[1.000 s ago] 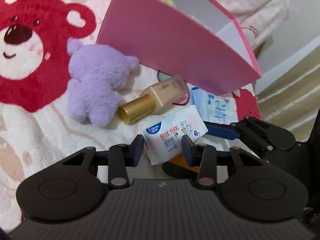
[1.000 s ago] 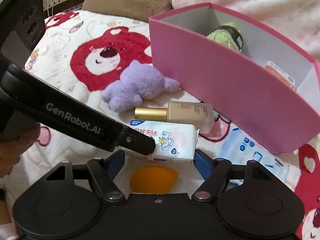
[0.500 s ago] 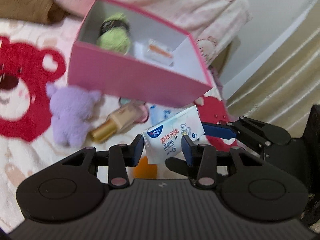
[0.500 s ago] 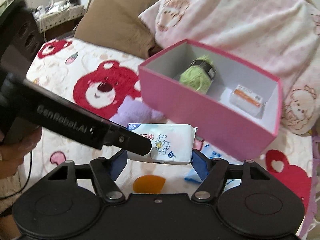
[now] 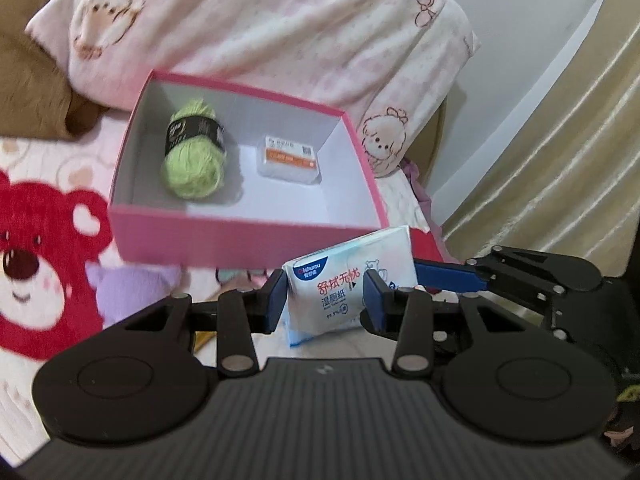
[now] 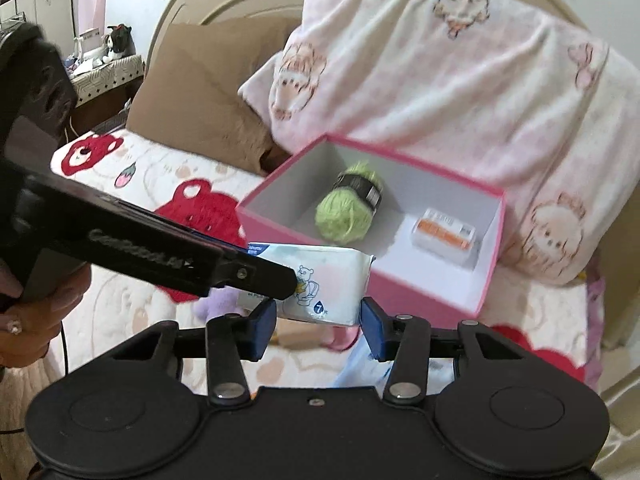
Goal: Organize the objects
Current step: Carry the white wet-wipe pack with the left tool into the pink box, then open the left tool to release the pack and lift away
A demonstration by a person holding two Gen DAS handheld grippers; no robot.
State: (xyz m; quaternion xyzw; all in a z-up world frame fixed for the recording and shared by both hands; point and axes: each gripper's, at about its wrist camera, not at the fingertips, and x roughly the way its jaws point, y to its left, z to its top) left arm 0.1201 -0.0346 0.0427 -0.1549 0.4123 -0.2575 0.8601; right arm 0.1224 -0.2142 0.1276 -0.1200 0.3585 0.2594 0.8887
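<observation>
1. Left gripper point(image 5: 325, 298) clamped on wet-wipe pack point(image 5: 352, 280), both blue pads pressed to its sides, pack held in the air in front of pink box point(image 5: 224, 240).
2. Right gripper point(image 6: 318, 318) just been closing, pack point(image 6: 340, 280) between its pads; contact not clear, so grip cannot be told.
3. Inside box: green yarn ball point(image 5: 194, 156) at left, small orange-labelled packet point(image 5: 290, 158) at right, apart.
4. Purple plush point(image 5: 128, 290) on bear-print blanket point(image 5: 44, 248), near box front.
</observation>
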